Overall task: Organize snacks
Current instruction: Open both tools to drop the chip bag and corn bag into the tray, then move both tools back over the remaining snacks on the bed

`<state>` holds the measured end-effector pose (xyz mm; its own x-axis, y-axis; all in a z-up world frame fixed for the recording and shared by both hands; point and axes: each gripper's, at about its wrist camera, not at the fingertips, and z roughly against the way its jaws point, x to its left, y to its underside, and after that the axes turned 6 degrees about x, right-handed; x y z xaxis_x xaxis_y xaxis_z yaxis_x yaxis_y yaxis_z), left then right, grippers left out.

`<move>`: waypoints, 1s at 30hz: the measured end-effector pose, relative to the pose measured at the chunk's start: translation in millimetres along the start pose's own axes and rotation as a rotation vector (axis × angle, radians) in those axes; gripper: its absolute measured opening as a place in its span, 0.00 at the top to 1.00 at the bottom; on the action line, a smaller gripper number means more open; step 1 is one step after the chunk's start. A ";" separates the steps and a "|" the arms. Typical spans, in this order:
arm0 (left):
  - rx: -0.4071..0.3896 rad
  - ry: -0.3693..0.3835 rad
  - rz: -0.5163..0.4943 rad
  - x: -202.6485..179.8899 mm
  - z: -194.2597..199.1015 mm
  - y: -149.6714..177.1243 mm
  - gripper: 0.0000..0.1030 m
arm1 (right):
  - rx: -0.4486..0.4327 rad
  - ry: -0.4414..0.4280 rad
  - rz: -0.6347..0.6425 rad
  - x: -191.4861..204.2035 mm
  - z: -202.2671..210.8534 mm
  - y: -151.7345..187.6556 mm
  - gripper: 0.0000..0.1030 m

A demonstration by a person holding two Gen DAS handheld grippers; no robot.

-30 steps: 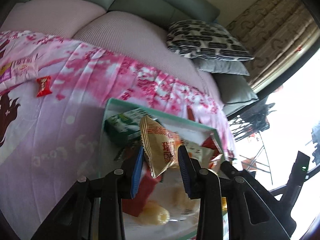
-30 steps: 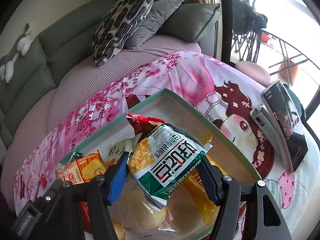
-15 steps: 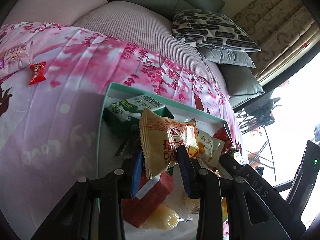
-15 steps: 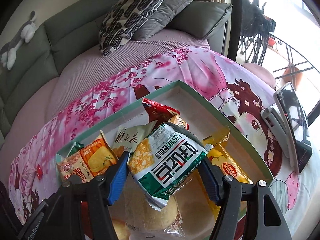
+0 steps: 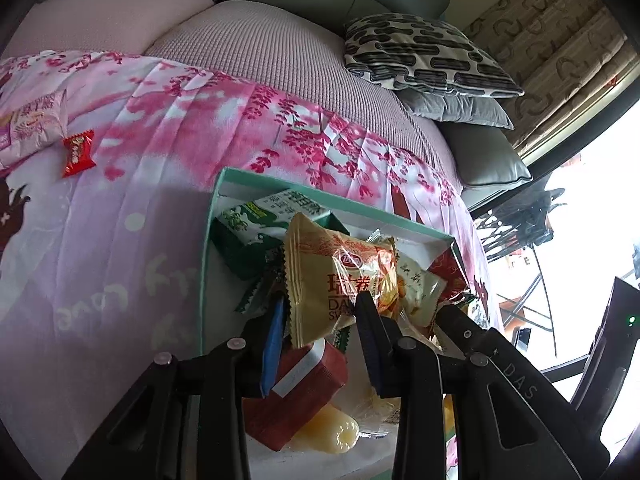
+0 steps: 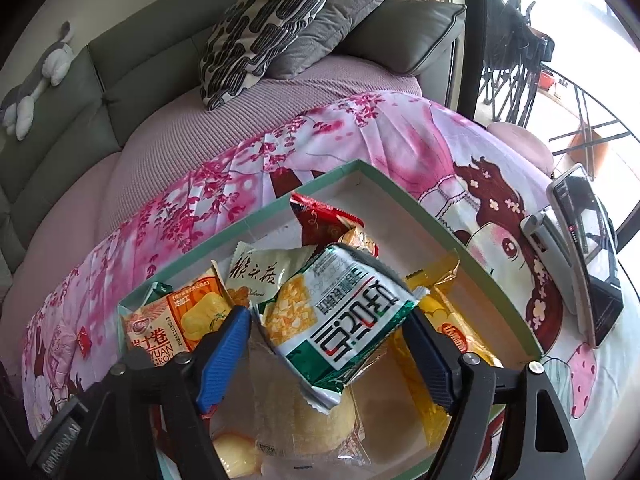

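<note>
Left wrist view: a tan pastry packet (image 5: 340, 276) is pinched by its lower edge between the closed fingers of the left gripper (image 5: 320, 320) and is held above the green-rimmed box (image 5: 209, 240), near the box's left edge. A green packet (image 5: 260, 224) lies in the box's far left corner, and a red carton (image 5: 296, 396) and a yellow cake (image 5: 332, 432) lie beneath the gripper.

In the right wrist view, a green-and-white cracker packet (image 6: 340, 312) is clamped across its width by the right gripper (image 6: 328, 344), over the middle of the box, with a yellow packet (image 6: 452, 332) just beside it toward the right edge.

The placing step is judged to be in hand, with both packets carried over the box. Lowering and releasing would be called for next, each packet being set into a free spot; the far right corner is seen bare. On the pink cloth (image 5: 120, 240), well apart from the box, a small red candy (image 5: 79, 153) and a pale packet (image 5: 32, 124) are left to be collected.
</note>
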<state>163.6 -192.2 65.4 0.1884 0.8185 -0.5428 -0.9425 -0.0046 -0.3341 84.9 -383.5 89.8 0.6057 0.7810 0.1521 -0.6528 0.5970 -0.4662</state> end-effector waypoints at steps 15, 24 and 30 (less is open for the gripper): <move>-0.117 -0.182 0.027 18.9 36.1 -15.6 0.37 | 0.002 0.001 0.024 4.8 3.8 0.6 0.13; -0.144 -0.393 0.010 37.5 30.1 -18.5 0.13 | -0.001 -0.010 0.034 8.4 0.7 1.9 0.00; -0.185 -0.505 -0.050 33.1 26.7 -16.5 0.03 | -0.015 -0.017 0.031 8.7 1.2 1.9 0.00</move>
<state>178.1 -149.7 73.4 0.0331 0.9944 -0.1001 -0.8630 -0.0221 -0.5048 88.4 -375.4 91.3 0.5774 0.8021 0.1525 -0.6640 0.5700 -0.4839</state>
